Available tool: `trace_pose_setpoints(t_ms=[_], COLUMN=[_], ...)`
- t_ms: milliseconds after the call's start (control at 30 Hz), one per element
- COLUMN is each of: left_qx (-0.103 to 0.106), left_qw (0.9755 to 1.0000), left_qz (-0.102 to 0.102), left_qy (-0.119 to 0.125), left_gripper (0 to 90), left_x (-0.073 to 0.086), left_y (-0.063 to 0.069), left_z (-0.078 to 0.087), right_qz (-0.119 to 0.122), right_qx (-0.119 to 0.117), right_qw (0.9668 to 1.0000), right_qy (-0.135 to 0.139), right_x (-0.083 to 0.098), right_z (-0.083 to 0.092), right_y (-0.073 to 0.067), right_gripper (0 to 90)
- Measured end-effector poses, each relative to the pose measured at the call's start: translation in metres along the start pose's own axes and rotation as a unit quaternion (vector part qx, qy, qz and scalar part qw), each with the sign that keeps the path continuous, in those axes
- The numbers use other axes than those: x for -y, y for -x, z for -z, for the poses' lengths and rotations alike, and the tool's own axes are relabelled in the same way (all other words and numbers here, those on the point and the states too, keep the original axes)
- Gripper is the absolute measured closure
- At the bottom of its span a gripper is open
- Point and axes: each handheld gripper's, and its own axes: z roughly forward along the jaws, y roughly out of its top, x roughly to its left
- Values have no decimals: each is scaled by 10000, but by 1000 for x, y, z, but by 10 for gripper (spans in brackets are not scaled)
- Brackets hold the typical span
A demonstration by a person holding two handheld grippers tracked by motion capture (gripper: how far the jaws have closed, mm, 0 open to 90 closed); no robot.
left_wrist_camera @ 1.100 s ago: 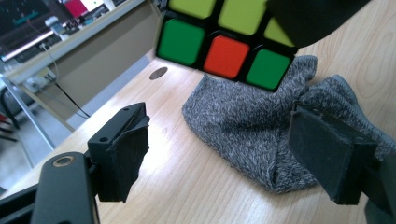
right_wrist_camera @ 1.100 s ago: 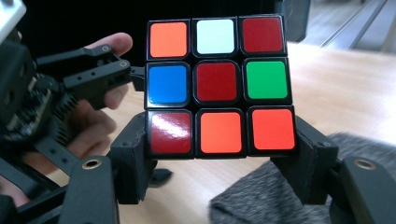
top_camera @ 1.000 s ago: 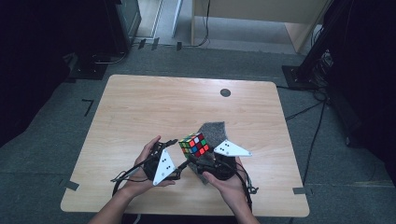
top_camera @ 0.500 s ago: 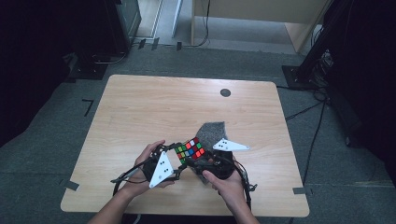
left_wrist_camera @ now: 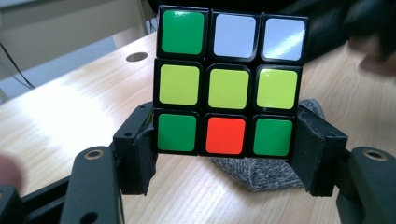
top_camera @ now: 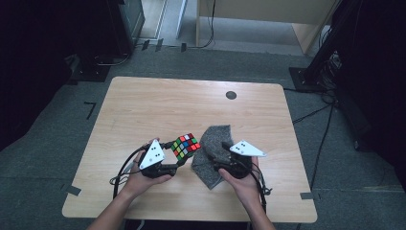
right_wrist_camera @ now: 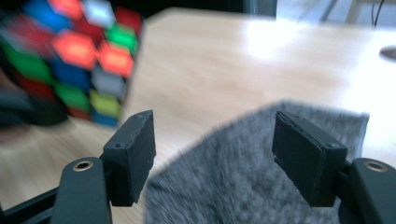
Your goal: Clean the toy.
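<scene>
Grey carpet surrounds a pale wooden table [top_camera: 143,105], and the high view takes the grey felt cloth [top_camera: 213,143] near its front edge as the landmark. Just left of that cloth, the left gripper [top_camera: 179,153] is clamped on a scrambled puzzle cube [top_camera: 186,145], lifted off the wood. Its own view reveals the pads pressing the cube's [left_wrist_camera: 229,84] bottom row, with the cloth [left_wrist_camera: 261,170] behind. The right gripper [top_camera: 222,146] hangs over the cloth; its view shows the jaws standing apart, having just widened, with fuzzy cloth [right_wrist_camera: 243,168] below and nothing pinched, the cube [right_wrist_camera: 74,56] blurred beyond.
</scene>
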Motion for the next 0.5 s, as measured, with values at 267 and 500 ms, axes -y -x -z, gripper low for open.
trace_pose_setpoints(t_ms=[267,500], left_qx=[123,78], left_qw=[9988,9972], left_qz=[469,747], left_qy=[-66,18], left_gripper=[338,338], left_x=[0,0], left_y=[-10,-18], left_z=[1,5], right_qz=[1080,873], right_qx=[698,686], right_qw=[9867,9860], right_qy=[-990,-1248], right_x=[24,39], right_z=[-35,-41], right_y=[-6,10], right_gripper=[332,399])
